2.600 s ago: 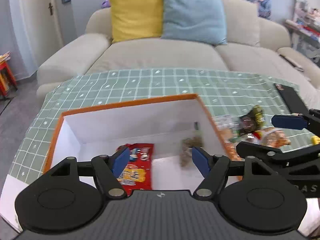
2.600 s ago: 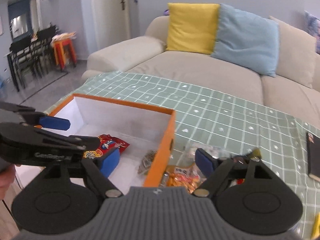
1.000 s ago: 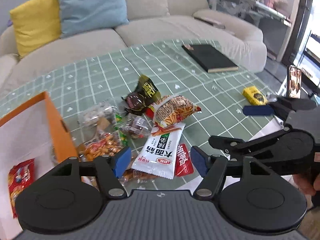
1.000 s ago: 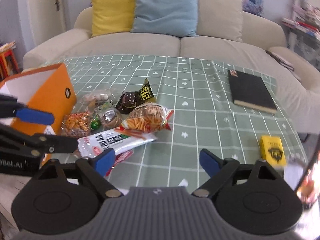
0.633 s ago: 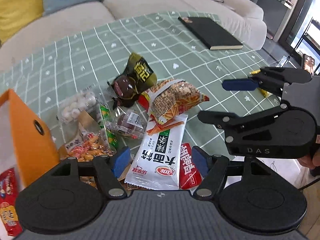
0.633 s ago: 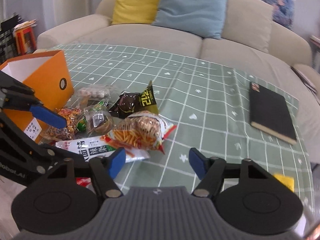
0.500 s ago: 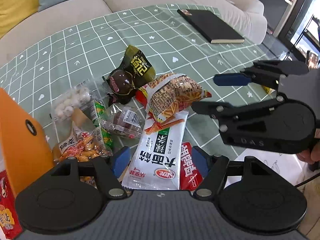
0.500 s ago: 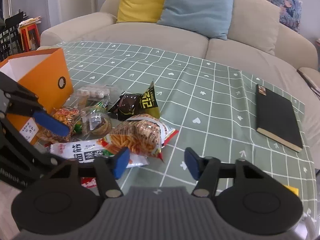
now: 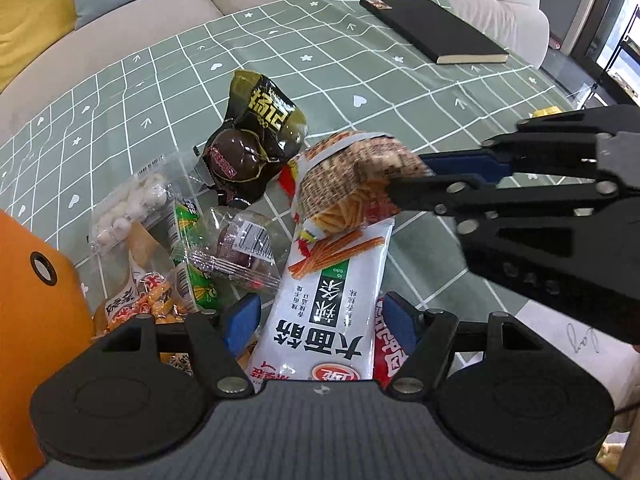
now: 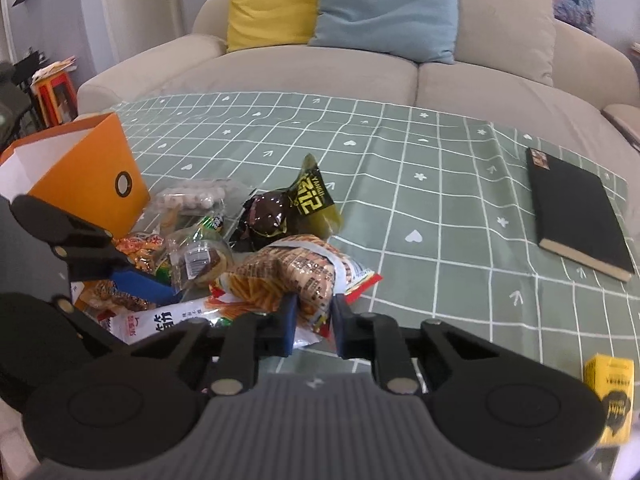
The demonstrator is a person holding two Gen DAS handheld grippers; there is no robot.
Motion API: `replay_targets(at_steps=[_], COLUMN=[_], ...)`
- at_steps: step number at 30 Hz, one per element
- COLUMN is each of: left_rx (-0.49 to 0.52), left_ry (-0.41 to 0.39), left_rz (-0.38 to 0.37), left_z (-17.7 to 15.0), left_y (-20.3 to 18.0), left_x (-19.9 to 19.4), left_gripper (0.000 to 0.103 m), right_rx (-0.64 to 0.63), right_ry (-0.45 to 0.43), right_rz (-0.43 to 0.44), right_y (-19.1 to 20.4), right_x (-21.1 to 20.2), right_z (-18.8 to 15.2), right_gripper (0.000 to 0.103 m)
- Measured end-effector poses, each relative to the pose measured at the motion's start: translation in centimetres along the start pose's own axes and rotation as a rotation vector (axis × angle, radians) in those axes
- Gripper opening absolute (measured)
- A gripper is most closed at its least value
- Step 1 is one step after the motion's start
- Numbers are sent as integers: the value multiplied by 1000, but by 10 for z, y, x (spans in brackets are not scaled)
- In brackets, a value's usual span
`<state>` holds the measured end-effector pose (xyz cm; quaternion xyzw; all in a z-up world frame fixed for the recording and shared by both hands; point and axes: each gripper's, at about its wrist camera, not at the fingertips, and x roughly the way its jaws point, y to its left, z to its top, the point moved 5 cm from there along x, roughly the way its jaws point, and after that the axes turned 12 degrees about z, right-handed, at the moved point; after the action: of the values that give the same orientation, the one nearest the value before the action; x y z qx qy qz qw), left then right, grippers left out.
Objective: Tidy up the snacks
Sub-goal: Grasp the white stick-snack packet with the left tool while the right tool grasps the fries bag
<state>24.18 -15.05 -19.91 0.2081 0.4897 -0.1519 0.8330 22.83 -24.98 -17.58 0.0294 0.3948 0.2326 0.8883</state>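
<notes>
The right gripper (image 10: 313, 322) is clamped on the near end of the puffy crinkled bag of orange snack sticks (image 10: 288, 274), which sits atop the pile on the green checked counter (image 10: 440, 208). The left gripper (image 9: 318, 322) hangs with fingers apart around the long white noodle packet (image 9: 332, 300). To my eye a straight, gentle lift would free the bag without dragging its neighbours, then across to the orange cardboard box (image 10: 90, 178)

Green white-gridded tablecloth (image 10: 420, 208), orange box (image 10: 92, 176), black notebook (image 10: 576, 208), yellow (image 10: 272, 0) and blue cushions (image 10: 384, 4).
</notes>
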Motion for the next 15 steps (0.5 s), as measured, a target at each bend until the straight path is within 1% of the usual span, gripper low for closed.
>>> replay_targets(at_steps=[2,4,6,9,15], left_rx=[-9,-21,-33,-34,-94], left_ry=[-1,1,-1,-10,-15], left_rz=[1,-7,-11,7,28], left_z=[0,0,0,-2,-10], left_y=[0,1,1,0,3], left_x=[1,2,0,-4,-24], left_gripper=[78,70,65,63,61], right_rx=[16,28,37,51,56], right_ry=[-3,-6,-9,-10,-20], right_rz=[-15,-25,-38,-59,-102], right_y=[0,1,3,5,18], right_x=[-3,-6,-10,-14,-33], right_z=[-3,-7,-10,-11,-9], right_gripper=[12,11,10,9,5])
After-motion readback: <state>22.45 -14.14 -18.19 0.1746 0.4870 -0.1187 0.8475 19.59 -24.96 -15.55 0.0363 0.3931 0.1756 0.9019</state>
